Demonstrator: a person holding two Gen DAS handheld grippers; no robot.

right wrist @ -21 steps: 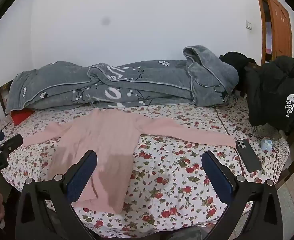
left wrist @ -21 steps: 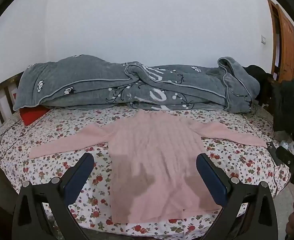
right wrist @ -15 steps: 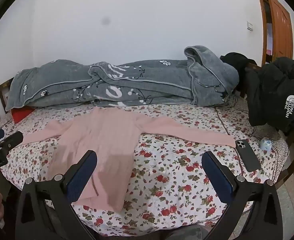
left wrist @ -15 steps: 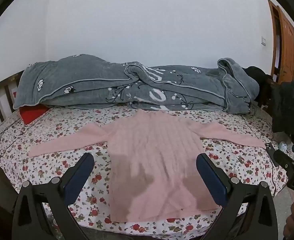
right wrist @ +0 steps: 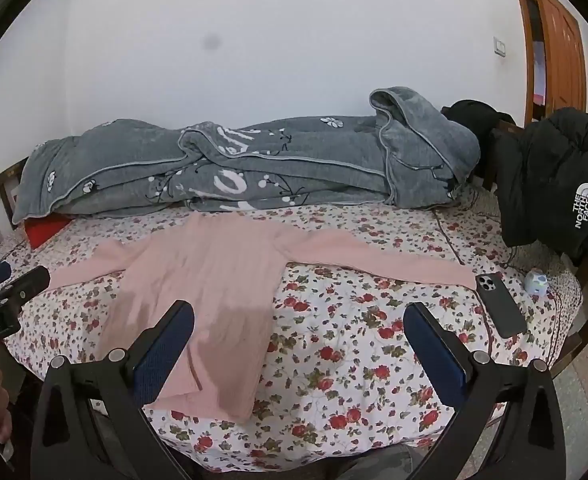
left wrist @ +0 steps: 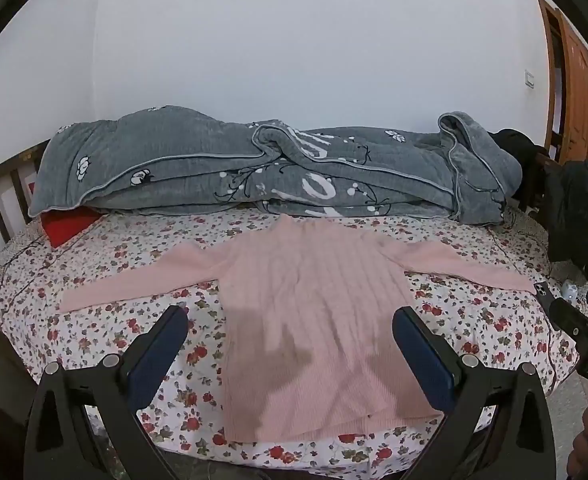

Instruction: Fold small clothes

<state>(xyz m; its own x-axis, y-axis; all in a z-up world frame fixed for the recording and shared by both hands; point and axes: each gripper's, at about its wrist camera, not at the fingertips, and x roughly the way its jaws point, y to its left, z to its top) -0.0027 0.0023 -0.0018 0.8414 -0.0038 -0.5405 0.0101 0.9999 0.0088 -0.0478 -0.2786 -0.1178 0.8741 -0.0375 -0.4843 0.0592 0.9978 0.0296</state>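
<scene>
A pink ribbed sweater (left wrist: 314,312) lies flat on the flowered bed sheet (left wrist: 106,320), both sleeves spread out to the sides. It also shows in the right wrist view (right wrist: 214,292). My left gripper (left wrist: 290,322) is open and empty, held above the sweater's lower body near the bed's front edge. My right gripper (right wrist: 300,316) is open and empty, above the sheet (right wrist: 354,340) just right of the sweater's hem. Its right sleeve (right wrist: 378,260) reaches toward a phone.
A rolled grey blanket (left wrist: 270,172) lies along the wall behind the sweater. A red cushion (left wrist: 68,224) is at back left. A dark phone (right wrist: 500,304) and a small blue-white object (right wrist: 536,282) lie at right. A black jacket (right wrist: 554,176) hangs on the right.
Both grippers have drifted slightly; the views have risen a little. The sweater has not moved, and both grippers stay open.
</scene>
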